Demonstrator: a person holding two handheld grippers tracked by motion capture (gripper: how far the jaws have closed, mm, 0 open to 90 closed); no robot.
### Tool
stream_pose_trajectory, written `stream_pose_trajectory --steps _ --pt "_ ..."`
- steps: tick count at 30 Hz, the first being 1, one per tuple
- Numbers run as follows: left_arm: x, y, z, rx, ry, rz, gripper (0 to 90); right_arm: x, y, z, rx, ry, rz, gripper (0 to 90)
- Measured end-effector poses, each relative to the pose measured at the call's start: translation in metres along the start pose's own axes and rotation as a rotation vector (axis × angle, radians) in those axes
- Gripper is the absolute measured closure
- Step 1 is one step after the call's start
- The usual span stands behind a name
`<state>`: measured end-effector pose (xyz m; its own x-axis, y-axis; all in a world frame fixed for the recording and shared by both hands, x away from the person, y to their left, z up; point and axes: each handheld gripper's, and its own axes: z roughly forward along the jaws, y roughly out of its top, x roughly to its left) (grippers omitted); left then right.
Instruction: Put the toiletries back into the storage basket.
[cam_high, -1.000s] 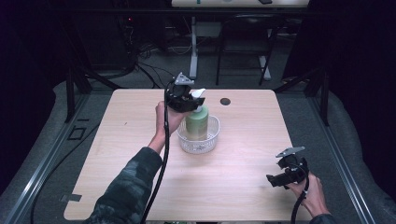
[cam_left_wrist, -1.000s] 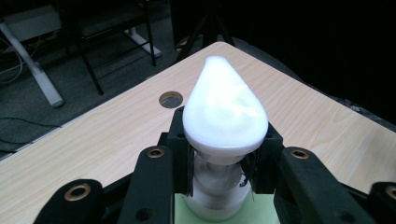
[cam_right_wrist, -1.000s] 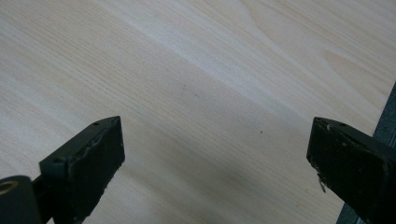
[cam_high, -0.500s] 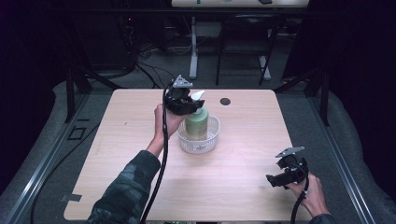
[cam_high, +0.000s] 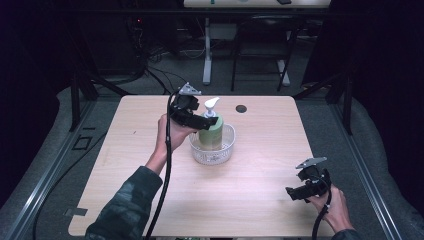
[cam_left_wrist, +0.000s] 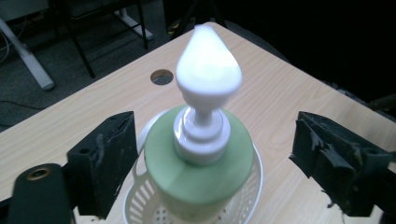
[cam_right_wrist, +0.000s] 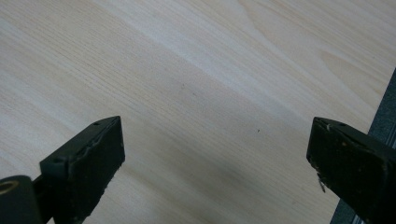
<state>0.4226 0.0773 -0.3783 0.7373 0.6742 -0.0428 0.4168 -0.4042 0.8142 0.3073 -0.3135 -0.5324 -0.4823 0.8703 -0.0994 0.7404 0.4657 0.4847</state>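
Observation:
A green soap bottle (cam_high: 211, 134) with a white pump head (cam_high: 212, 104) stands upright in a white slotted basket (cam_high: 228, 149) near the middle of the wooden table (cam_high: 150, 145). My left gripper (cam_high: 202, 122) is just left of the bottle at shoulder height. Its jaws have just been opening and now flank the bottle (cam_left_wrist: 196, 177) without touching it; in the left gripper view my left gripper (cam_left_wrist: 212, 156) stands open. My right gripper (cam_high: 292, 193) rests low at the table's front right, open over bare wood (cam_right_wrist: 215, 158).
A round cable hole (cam_high: 241, 108) lies in the table behind the basket. The table's right edge (cam_right_wrist: 380, 116) runs close beside my right gripper. Dark floor, cables and the legs of another desk (cam_high: 207, 60) lie beyond the far edge.
The left gripper, earlier closed around the bottle's top, has drawn back slightly to the left with its jaws apart. The bottle stays in the basket. The right hand has not moved.

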Motion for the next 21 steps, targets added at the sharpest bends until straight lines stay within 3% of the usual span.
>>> stream_pose_trajectory --steps 11,14,21 --pt "-0.001 -0.022 -0.028 0.075 0.002 0.002 7.3 0.001 0.0 -0.001 0.001 -0.005 0.002 3.5" --pt "0.0 -0.035 -0.037 0.113 0.007 -0.002 4.9 0.001 0.0 -0.001 0.0 -0.005 -0.001 3.4" --pt "0.004 -0.059 -0.048 0.15 0.013 -0.007 0.5 0.0 0.0 -0.001 -0.002 -0.003 0.004 3.4"
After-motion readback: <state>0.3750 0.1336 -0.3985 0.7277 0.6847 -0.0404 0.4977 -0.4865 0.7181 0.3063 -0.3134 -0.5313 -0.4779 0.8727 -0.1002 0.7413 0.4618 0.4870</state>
